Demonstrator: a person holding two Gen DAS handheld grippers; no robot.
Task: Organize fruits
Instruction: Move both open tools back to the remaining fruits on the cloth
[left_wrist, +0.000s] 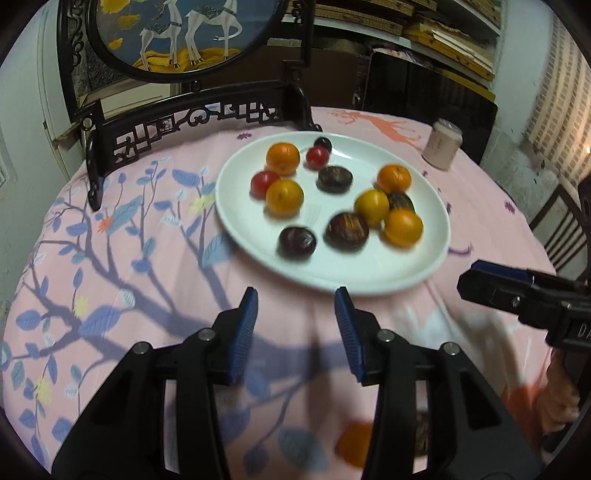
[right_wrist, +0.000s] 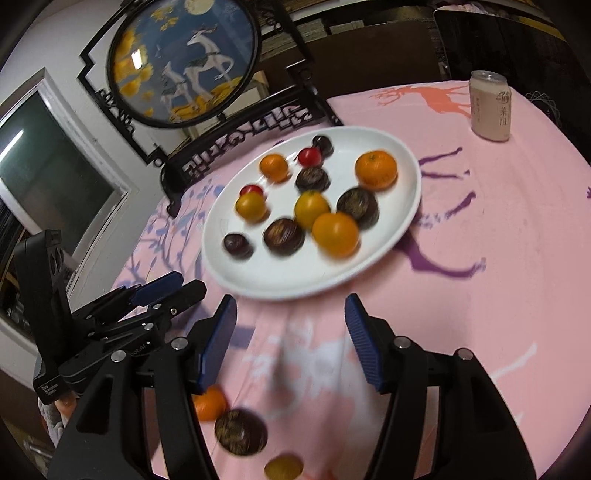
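Observation:
A white plate (left_wrist: 373, 273) holds several oranges, dark brown fruits and small red tomatoes on the pink tablecloth; it also shows in the right wrist view (right_wrist: 288, 280). My left gripper (left_wrist: 295, 299) is open and empty, just short of the plate's near rim. My right gripper (right_wrist: 290, 308) is open and empty, also near the rim; it shows at the right edge of the left wrist view (left_wrist: 476, 280). Loose fruit lies on the cloth below the grippers: an orange (right_wrist: 208, 402), a dark fruit (right_wrist: 240, 432) and a yellowish fruit (right_wrist: 282, 467). The orange also shows in the left wrist view (left_wrist: 354, 443).
A black carved stand with a round deer painting (left_wrist: 177, 33) stands behind the plate. A pale drink can (right_wrist: 489, 107) stands at the far right of the table. Shelves and a dark chair are beyond the table edge.

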